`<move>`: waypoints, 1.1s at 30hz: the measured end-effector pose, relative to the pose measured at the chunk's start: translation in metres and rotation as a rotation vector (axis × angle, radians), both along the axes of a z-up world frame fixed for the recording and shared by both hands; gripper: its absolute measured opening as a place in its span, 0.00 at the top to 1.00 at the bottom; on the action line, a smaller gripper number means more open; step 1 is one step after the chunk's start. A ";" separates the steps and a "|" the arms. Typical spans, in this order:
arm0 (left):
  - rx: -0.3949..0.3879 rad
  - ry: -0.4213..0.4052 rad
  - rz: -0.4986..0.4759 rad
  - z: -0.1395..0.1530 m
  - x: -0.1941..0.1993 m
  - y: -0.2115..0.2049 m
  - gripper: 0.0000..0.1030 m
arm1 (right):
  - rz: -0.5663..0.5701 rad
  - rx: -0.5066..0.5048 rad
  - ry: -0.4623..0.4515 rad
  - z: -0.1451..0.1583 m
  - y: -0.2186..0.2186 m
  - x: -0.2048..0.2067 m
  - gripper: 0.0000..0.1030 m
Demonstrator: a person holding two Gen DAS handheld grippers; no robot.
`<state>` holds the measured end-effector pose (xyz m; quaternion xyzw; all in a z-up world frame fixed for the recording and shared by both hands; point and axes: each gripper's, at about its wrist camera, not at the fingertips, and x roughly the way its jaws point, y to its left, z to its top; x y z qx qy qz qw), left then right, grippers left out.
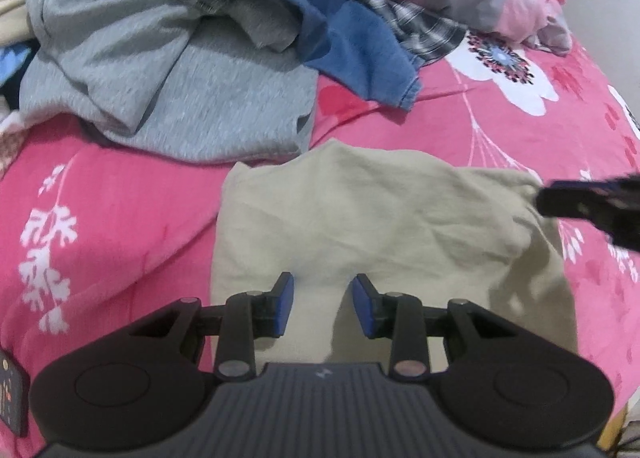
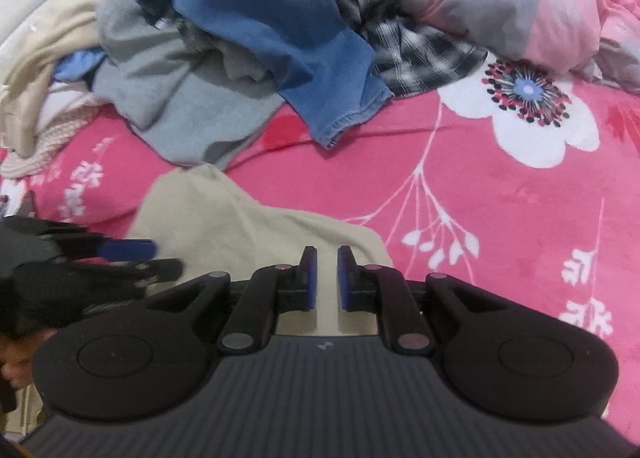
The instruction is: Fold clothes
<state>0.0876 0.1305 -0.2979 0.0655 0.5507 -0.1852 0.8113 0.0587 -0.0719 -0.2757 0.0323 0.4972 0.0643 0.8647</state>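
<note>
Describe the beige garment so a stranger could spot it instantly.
Start at the pink floral bedspread with its heap of clothes. Nearer than the heap lies the beige garment, flat and alone. It is the only plain, pale piece lying apart from the heap.

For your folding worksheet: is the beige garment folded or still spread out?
Folded. The beige garment lies as a compact flat block with straight edges on the pink bedspread, apart from the crumpled pile.

Right tongs (image 1: 560, 200) blurred, edge-cropped.
</note>
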 end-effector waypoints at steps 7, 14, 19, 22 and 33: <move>0.077 0.070 0.014 -0.002 0.010 -0.014 0.63 | -0.002 -0.004 0.036 -0.003 -0.003 -0.012 0.91; 0.135 0.090 0.016 -0.005 0.014 -0.023 0.60 | -0.075 0.040 0.053 0.005 -0.020 -0.034 0.91; 0.156 0.098 0.019 -0.006 0.016 -0.027 0.58 | 0.041 0.086 0.049 0.015 -0.003 -0.057 0.91; 0.167 0.100 0.019 -0.007 0.016 -0.028 0.58 | 0.044 0.081 0.112 -0.009 0.006 -0.062 0.91; 0.194 0.089 0.020 -0.009 0.015 -0.031 0.48 | 0.043 0.081 0.131 -0.014 0.009 -0.066 0.90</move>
